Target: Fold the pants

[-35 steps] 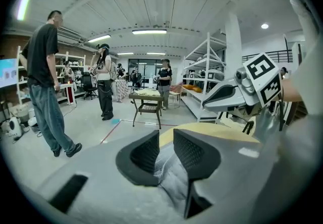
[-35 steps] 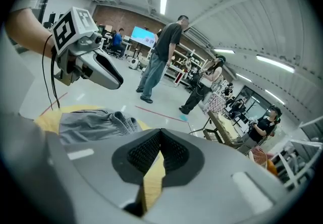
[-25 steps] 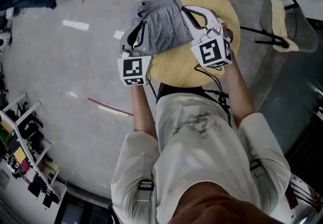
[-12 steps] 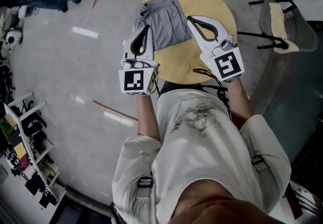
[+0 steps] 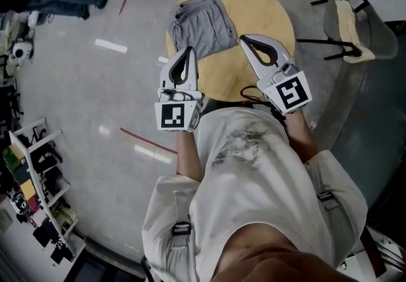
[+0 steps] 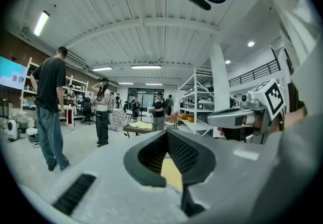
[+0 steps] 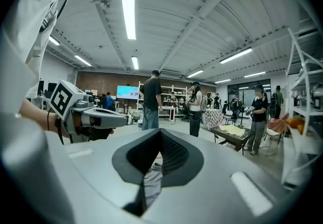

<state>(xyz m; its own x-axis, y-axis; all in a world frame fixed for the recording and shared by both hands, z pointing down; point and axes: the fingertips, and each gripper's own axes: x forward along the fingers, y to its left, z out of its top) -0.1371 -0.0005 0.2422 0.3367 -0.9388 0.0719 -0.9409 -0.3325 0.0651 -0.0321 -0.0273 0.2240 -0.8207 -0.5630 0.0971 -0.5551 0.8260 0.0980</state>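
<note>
Little pants [image 7: 151,183] shows — past closed right tool [image 7: 160,131].

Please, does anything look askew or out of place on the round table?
Nothing is spilled or damaged. The folded grey pants lie off-centre, slightly turned, near the rim of the round table at the head view's left. The left gripper and right gripper are shut, empty and clear of them.
</note>
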